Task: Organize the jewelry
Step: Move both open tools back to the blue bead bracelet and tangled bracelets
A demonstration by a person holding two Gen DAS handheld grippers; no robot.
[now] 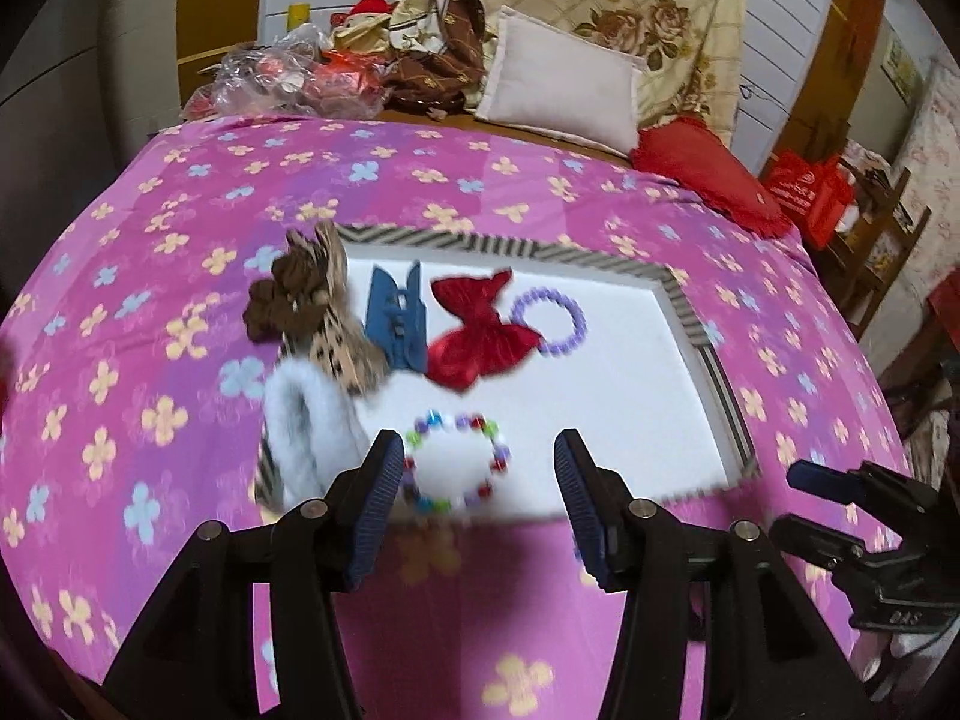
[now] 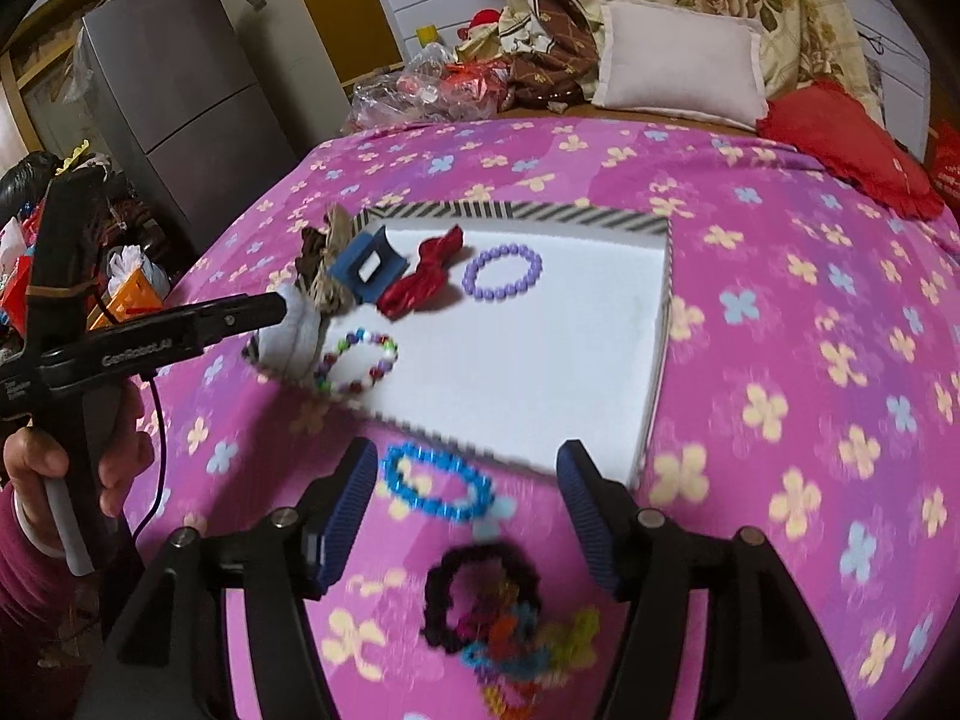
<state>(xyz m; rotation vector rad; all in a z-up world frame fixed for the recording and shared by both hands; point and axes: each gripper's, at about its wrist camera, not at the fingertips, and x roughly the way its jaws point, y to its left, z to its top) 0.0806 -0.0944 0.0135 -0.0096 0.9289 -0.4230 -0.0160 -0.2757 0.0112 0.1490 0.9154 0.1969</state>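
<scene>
Lying nearest on the pink bedspread (image 2: 780, 276), outside the tray (image 2: 654, 396), are the black scrunchie (image 2: 441, 600) and the blue bead bracelet (image 2: 435, 483), so they are probably not sorted yet. The right gripper (image 2: 465, 474) hangs spread and empty over the blue bracelet, likely the next pick. Farther left, the left gripper (image 1: 480, 462) is also released, framing the multicolor bracelet (image 1: 456, 462) inside the tray. The far row holds the blue claw clip (image 1: 399, 321), red bow (image 1: 477, 330) and purple bracelet (image 1: 549, 321).

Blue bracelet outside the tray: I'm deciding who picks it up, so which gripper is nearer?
Right. The right gripper has the blue bracelet between its open fingers; the left gripper points into the tray.
</scene>
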